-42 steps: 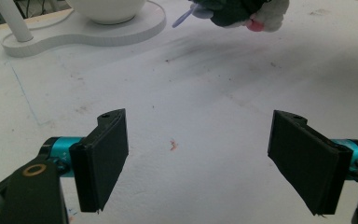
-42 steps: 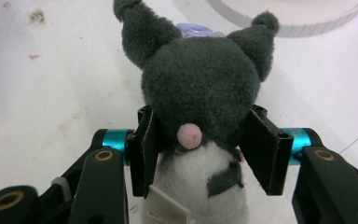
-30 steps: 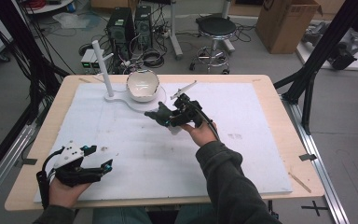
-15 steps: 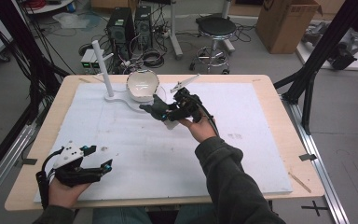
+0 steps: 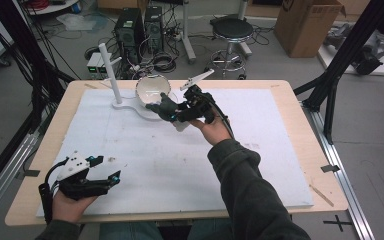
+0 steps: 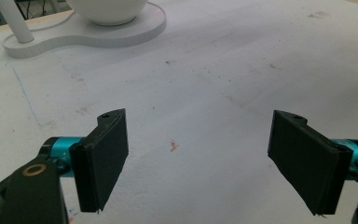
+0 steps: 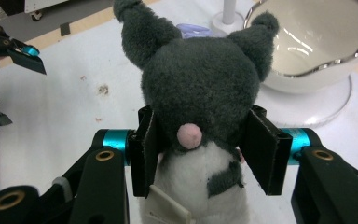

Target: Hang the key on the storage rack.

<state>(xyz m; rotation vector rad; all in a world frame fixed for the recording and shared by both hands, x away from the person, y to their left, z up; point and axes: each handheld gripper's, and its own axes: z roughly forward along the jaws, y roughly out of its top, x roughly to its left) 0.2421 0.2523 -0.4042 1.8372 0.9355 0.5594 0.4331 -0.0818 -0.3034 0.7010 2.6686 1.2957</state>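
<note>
Between the pads of your right tool (image 7: 198,154) sits the grey plush toy (image 7: 200,88), clamped at its neck beside the white bowl (image 7: 317,42). It's soft, light and squashy, so grip mid-body. Your left tool (image 6: 198,163) gapes empty.

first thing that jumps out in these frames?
The grey and white plush toy, clamped between the pads of the right claw and held off the white mat right beside the glossy white bowl on its stand at the far side. Next, the left claw at the near left corner, jaws wide apart with nothing between them.
</note>
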